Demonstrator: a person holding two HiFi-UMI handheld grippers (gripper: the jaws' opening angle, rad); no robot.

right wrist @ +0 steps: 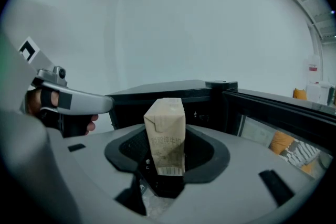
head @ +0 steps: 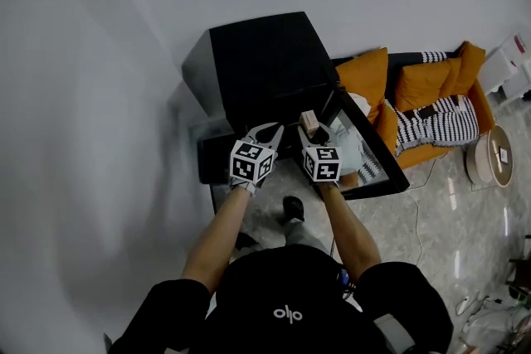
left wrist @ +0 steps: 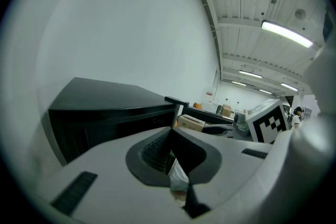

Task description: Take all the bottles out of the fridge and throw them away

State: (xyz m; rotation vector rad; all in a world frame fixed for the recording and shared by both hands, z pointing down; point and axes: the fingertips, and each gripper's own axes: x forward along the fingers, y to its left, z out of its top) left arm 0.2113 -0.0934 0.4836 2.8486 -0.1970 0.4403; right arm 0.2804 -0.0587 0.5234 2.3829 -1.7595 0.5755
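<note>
Beige carton (right wrist: 165, 134) beside open fridge door (right wrist: 273, 105).

Black short-sleeved shirt (head: 286, 294) with small white logo (head: 288, 313); black-and-white marker cubes (head: 251, 162) on pale grey left gripper (head: 267, 131) and right gripper (head: 318, 131).

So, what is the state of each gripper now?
Left gripper: jaws closed, nothing held.
Right gripper: jaws closed on a beige carton.

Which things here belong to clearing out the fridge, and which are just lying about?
For the job:
- black fridge, door open
- beige drink carton, gripped in the right tool
- left tool, jaws together

Lying about:
- orange sofa
- striped blanket on it
- round side table
</note>
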